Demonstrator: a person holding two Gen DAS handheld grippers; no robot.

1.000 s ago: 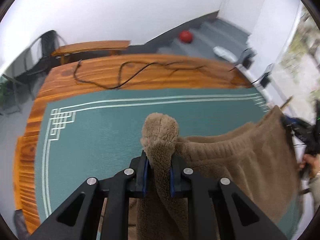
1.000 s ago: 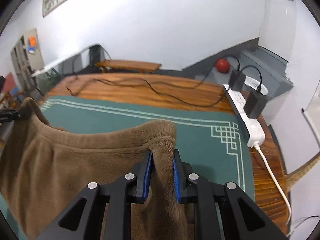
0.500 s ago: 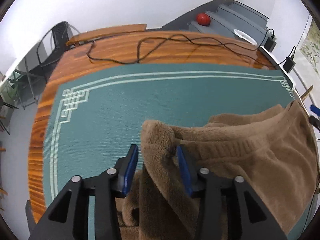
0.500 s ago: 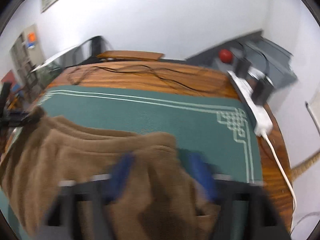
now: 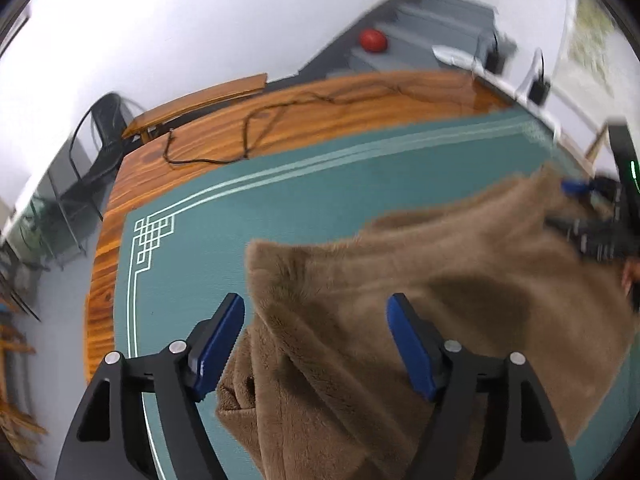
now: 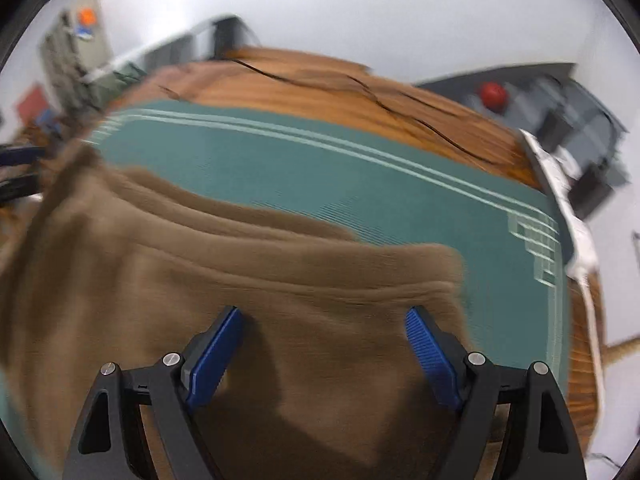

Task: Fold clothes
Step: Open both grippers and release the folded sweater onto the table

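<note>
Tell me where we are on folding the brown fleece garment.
Done: the brown fleece garment lies doubled on the green mat. In hand: nothing; left gripper and right gripper are both open above it. Left: any further folds and tidying.

A plain tan-brown fleece garment (image 5: 400,280) is seen across the lower half of both views, with no print, only darker shadowed patches. A teal-green mat (image 5: 280,208) is spread behind it, edged with thin white parallel lines and a white interlocking square fret at the corner, at centre left in the left wrist view. Orange-brown striped wood is shown by the table (image 5: 320,112) above the mat, crossed by a black cable (image 5: 248,136). Blue pads on black fingers are carried by the left gripper (image 5: 316,336) and the right gripper (image 6: 324,344). A red ball (image 5: 373,40) is set against grey steps (image 5: 432,28) at upper right.
</note>
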